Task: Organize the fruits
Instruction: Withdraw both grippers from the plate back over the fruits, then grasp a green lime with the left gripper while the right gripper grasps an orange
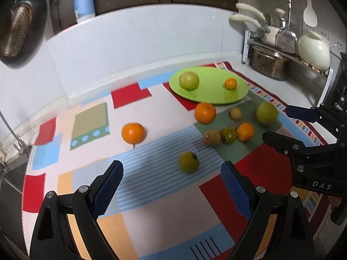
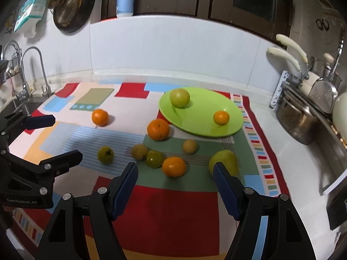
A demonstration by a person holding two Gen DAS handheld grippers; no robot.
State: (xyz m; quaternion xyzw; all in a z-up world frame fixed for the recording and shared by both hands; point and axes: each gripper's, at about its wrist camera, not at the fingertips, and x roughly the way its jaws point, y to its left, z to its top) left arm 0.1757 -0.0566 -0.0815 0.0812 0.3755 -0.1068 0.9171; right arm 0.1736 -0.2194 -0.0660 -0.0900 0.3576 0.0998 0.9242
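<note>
The green plate (image 1: 216, 99) sits toward the back of the patterned mat (image 1: 151, 205), and everything else is placed from it. On the plate lie a pale green apple (image 1: 189, 80) at its far left and a small orange (image 1: 230, 83) to the right, well apart. Just off the plate's front rim rests a larger orange (image 1: 205, 112); beside that a small tan fruit (image 1: 235, 113), and further right a second green apple (image 1: 267, 113). Nearer the camera than these, a tight row touches: a brownish fruit (image 1: 212, 138), a dark green citrus (image 1: 228, 135) and an orange (image 1: 245, 132). A lone orange (image 1: 133, 132) lies well left of the plate, and a lone green citrus (image 1: 189, 161) sits in front of the row. The left gripper (image 1: 172, 187) is spread wide and empty, that lone green citrus just beyond and between its fingertips. The right gripper (image 2: 175, 188) is also parted and holds nothing; the row's orange (image 2: 174, 166) lies just ahead between its fingers, and the second green apple (image 2: 223, 160) is partly hidden behind its right fingertip.
</note>
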